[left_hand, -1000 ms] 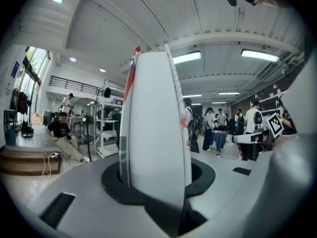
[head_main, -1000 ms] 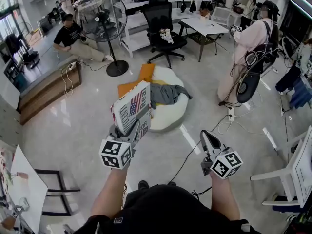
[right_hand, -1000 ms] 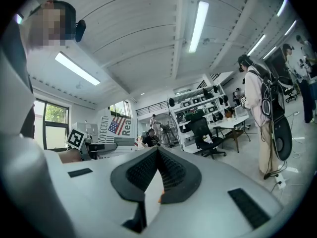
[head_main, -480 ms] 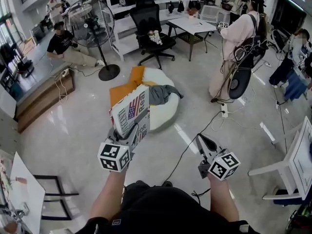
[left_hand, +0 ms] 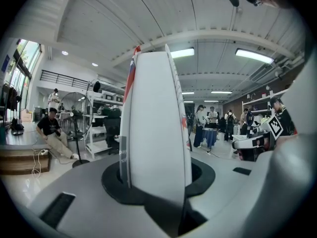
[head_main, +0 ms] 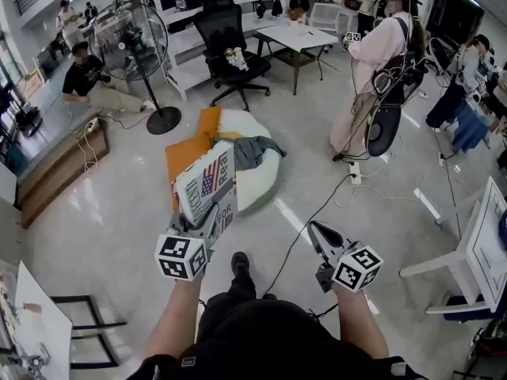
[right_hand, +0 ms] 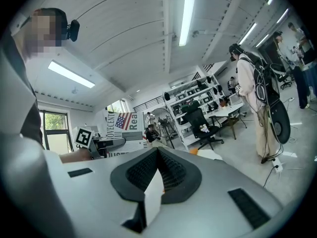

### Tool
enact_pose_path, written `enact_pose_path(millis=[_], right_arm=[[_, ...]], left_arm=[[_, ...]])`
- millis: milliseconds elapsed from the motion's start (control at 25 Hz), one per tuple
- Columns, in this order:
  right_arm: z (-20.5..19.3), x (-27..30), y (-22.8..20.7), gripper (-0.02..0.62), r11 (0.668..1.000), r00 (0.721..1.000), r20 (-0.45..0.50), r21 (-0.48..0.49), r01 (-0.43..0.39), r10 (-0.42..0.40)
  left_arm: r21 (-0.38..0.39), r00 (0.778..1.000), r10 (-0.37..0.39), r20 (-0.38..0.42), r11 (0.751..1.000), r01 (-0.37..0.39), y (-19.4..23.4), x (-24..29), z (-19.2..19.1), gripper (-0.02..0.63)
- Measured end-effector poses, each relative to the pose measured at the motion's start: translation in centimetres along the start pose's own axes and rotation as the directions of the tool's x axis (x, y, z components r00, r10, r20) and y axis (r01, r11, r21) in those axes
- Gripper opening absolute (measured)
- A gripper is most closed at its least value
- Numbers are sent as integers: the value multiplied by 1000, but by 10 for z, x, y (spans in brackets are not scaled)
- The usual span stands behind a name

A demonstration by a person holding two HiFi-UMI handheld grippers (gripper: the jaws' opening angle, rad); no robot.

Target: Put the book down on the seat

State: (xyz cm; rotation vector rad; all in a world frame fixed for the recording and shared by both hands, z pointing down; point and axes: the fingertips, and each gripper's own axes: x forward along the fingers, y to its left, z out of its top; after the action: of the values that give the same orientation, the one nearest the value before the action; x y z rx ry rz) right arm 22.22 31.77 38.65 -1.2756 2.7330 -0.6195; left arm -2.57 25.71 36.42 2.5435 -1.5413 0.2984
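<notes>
We held the book [head_main: 204,182] clamped upright in the left tool [head_main: 208,218], short of the beanbag seat [head_main: 257,184] at 12 o'clock. The right tool [head_main: 314,229] was closed and empty. Next move, in our judgement: advance, lower, release.

Glossy pale floor [head_main: 103,212] streaked with reflections, black office chair [head_main: 224,34] beside a white table [head_main: 299,36], standing fan [head_main: 129,39], white shelving [head_main: 186,50], low wooden platform [head_main: 55,172], ribbed white ceiling [right_hand: 124,33] with tube lights [right_hand: 187,14], tall windows [left_hand: 20,66].
</notes>
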Motion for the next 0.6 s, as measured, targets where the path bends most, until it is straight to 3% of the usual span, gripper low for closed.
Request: enact_pose_path(millis=[320, 600], right_arm=[[5, 54, -26, 15, 1000, 999, -51, 4, 13, -12], [13, 156, -36, 15, 999, 993, -107, 27, -36, 39]], left_arm=[[-29, 1000, -13, 9, 999, 13, 45, 49, 3, 155], [-64, 1000, 7, -16, 998, -8, 124, 95, 2, 155]])
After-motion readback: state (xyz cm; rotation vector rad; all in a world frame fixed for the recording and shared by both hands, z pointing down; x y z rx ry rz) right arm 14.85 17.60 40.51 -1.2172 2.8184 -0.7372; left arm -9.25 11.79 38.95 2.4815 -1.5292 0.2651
